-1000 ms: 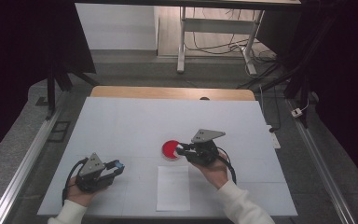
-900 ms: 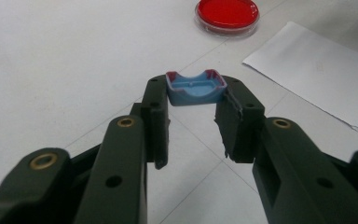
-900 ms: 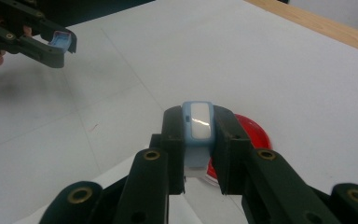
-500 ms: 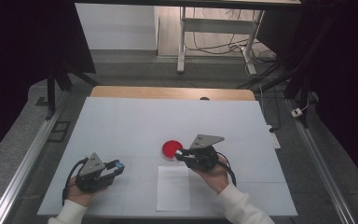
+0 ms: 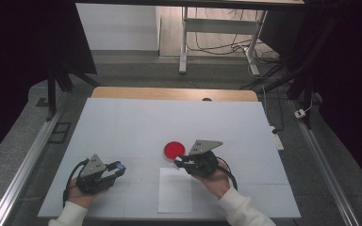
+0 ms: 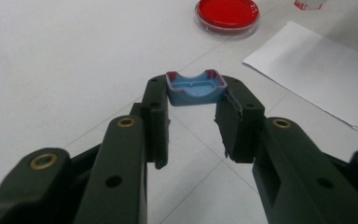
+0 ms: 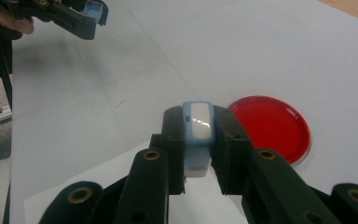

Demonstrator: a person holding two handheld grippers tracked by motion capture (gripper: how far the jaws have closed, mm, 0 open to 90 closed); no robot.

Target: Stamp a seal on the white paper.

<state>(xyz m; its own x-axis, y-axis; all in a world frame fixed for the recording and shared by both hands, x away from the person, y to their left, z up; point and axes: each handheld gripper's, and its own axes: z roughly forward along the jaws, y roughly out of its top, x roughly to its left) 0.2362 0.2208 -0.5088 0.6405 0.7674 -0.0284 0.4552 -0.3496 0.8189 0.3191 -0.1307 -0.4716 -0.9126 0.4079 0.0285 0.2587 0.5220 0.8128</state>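
Observation:
My left gripper [image 5: 117,166] rests low at the near left of the white table, shut on a small blue cap with red edges [image 6: 196,88] pinched between its fingertips. My right gripper [image 5: 179,163] hovers near the table's middle and points left. It is shut on a slim light-blue and white block [image 7: 198,130], held upright between its pads. A round red dish [image 5: 174,149] lies flat just beyond the right gripper's tips; it is also the red dish [image 7: 270,126] to the right of the block. The left gripper [image 7: 81,16] appears far off.
A white paper sheet [image 5: 175,190] lies at the near edge between the two hands, under the right gripper. The white table top [image 5: 169,117] stretches bare toward a wooden strip [image 5: 169,93] at the back. Metal rails [image 5: 23,165] run along both sides.
My right gripper has drifted a little toward the person's side, so more of the red dish is uncovered. The left gripper has stayed put.

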